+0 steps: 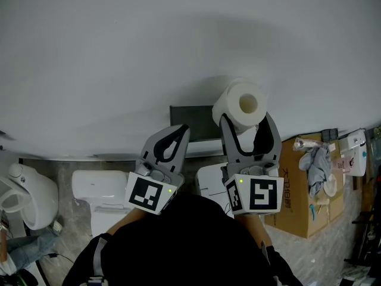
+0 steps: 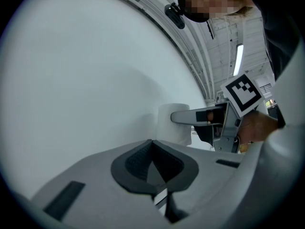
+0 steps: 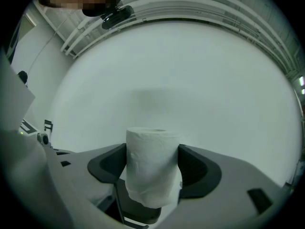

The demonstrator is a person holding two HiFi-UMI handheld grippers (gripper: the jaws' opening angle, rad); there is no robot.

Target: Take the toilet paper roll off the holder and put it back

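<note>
The white toilet paper roll (image 1: 241,105) is held up in front of the white wall, hollow core facing up toward me. My right gripper (image 1: 245,119) is shut on it, one jaw on each side; in the right gripper view the roll (image 3: 152,171) stands upright between the dark pads. My left gripper (image 1: 177,132) hovers just left of it, shut with nothing held, its pads (image 2: 136,162) meeting. In the left gripper view the roll (image 2: 172,124) shows beyond a right gripper finger (image 2: 190,116). A dark rectangular panel (image 1: 190,121) sits on the wall between the grippers.
Below stand a white toilet (image 1: 98,196) and another white fixture (image 1: 28,198) at the left. A cardboard box (image 1: 297,198) with rags on top stands at the right, with more clutter beyond it. The white wall (image 1: 149,58) fills the upper view.
</note>
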